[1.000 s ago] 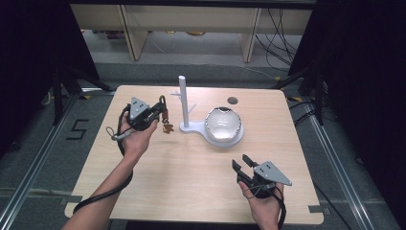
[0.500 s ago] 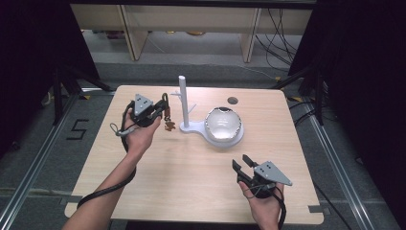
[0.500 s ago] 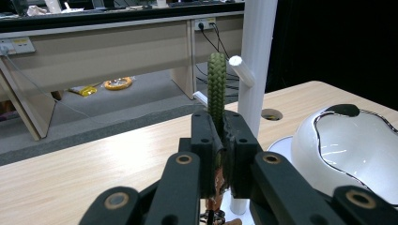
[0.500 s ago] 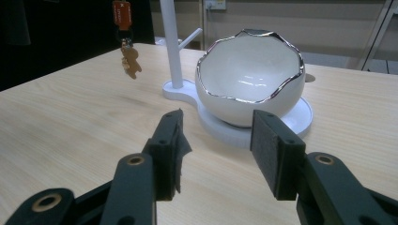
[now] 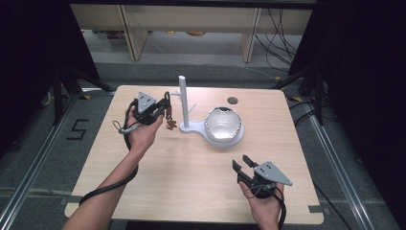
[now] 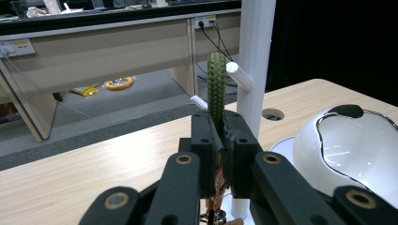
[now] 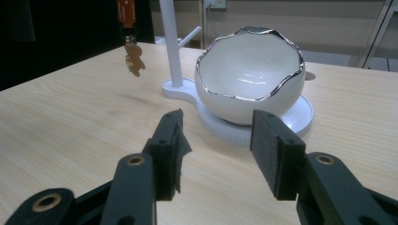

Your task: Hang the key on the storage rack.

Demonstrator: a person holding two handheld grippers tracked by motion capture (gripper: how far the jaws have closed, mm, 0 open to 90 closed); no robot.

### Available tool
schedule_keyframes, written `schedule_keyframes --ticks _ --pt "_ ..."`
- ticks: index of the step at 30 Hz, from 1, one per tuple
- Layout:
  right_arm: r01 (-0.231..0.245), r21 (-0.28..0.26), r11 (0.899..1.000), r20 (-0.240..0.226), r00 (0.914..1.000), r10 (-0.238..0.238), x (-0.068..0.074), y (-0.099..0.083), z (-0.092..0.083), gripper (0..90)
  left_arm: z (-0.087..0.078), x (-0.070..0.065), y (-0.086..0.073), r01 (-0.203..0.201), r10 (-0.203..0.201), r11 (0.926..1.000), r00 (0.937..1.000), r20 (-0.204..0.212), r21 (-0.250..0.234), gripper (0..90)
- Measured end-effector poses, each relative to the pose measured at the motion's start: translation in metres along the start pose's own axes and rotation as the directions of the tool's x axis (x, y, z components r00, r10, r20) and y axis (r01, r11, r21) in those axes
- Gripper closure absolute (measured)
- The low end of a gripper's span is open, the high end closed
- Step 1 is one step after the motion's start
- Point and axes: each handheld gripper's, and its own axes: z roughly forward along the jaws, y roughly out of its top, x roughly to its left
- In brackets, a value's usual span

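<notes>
Keychain (image 5: pixel 168 120), a braided green loop with a small brown charm hanging below, is pinched in the left gripper (image 5: pixel 163 106), whose jaws are closed narrow on the cord; it hangs at about 9 o'clock from the white stand (image 5: pixel 183 103), just beside its post. The step in hand appears to be hanging the loop on a peg (image 6: pixel 238 76). To do it well, judged from the left gripper view, the loop top should be raised above the peg tip, carried over it and lowered before release. The right gripper (image 5: pixel 246 169) rests at 5 o'clock on the table (image 5: pixel 158 187), jaws wide and holding nothing, well apart from the work. The egg-shaped bowl (image 5: pixel 223 123) sits at 3 o'clock of the post, limiting room there; the 9 o'clock side and near table are open. The far edge lies near behind the stand.
</notes>
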Motion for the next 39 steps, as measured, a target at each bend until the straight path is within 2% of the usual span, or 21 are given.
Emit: schedule_keyframes --ticks 5,7,9,10,11,12,13,15,16,24,25,26,30,35,37,39 --pt "-0.005 0.002 1.000 0.008 1.0000 0.005 0.000 0.000 -0.001 55.4 0.002 0.000 0.001 -0.012 0.012 0.9999 0.9999 -0.007 0.008 83.8" --pt "-0.001 0.024 1.000 0.019 0.9998 0.001 0.000 0.001 -0.003 55.4 0.002 -0.001 0.001 -0.015 0.015 0.9999 0.9999 -0.006 0.008 83.8" --pt "0.000 0.009 1.000 0.016 0.9999 0.000 0.000 0.000 -0.002 55.5 0.002 -0.002 0.002 -0.018 0.018 0.9998 0.9998 -0.003 0.010 83.8" --pt "-0.005 0.003 1.000 0.008 1.0000 0.005 0.000 0.000 -0.001 55.4 0.002 -0.003 0.002 -0.015 0.016 0.9998 0.9999 -0.003 0.009 83.8" --pt "-0.033 0.008 0.999 0.004 0.9994 0.033 0.002 -0.001 -0.001 55.4 0.002 -0.003 0.002 -0.016 0.016 0.9999 0.9999 -0.003 0.008 83.8" --pt "-0.009 0.003 1.000 0.005 1.0000 0.009 0.000 -0.001 -0.001 55.4 0.002 -0.003 0.002 -0.015 0.015 0.9999 0.9999 0.000 0.006 83.8" --pt "-0.023 0.006 1.000 0.011 0.9997 0.023 0.001 -0.001 -0.001 55.4 0.003 -0.004 0.002 -0.014 0.014 0.9999 0.9999 0.002 0.004 83.7" --pt "-0.013 0.004 1.000 0.006 0.9999 0.013 0.000 -0.001 0.000 55.4 0.003 -0.005 0.003 -0.019 0.019 0.9998 0.9998 0.001 0.003 83.7" --pt "0.000 0.003 1.000 0.010 1.0000 0.000 -0.001 -0.001 -0.001 55.5 0.002 -0.005 0.003 -0.026 0.026 0.9996 0.9997 0.002 0.005 83.7" --pt "-0.018 0.005 1.000 -0.002 0.9998 0.018 -0.001 -0.001 -0.001 55.5 0.002 -0.012 0.006 -0.062 0.062 0.9981 0.9981 0.003 0.001 83.5" --pt "-0.015 0.015 1.000 0.006 0.9999 0.015 0.000 0.000 -0.002 55.5 0.002 -0.012 0.007 -0.077 0.077 0.9970 0.9970 -0.003 -0.002 83.5" --pt "-0.015 0.016 1.000 0.006 0.9999 0.014 0.000 0.000 -0.002 55.5 0.003 -0.014 0.007 -0.067 0.067 0.9978 0.9978 0.005 0.000 83.5" --pt "-0.012 0.000 1.000 0.000 0.9999 0.012 -0.001 0.000 -0.002 55.5 0.006 -0.017 0.009 -0.088 0.088 0.9961 0.9961 0.011 0.005 83.8" --pt "-0.025 0.002 1.000 0.005 0.9997 0.025 -0.004 0.001 -0.005 55.5 0.010 -0.020 0.008 -0.091 0.091 0.9958 0.9958 0.009 0.009 84.0" --pt "-0.013 -0.003 1.000 0.022 0.9997 0.013 -0.004 0.000 -0.006 55.5 0.011 -0.020 0.007 -0.077 0.077 0.9969 0.9969 0.016 0.016 84.1" --pt "-0.009 -0.009 1.000 0.017 0.9998 0.010 -0.004 -0.001 -0.005 55.5 0.012 -0.019 0.006 -0.080 0.079 0.9966 0.9967 0.016 0.022 84.0"
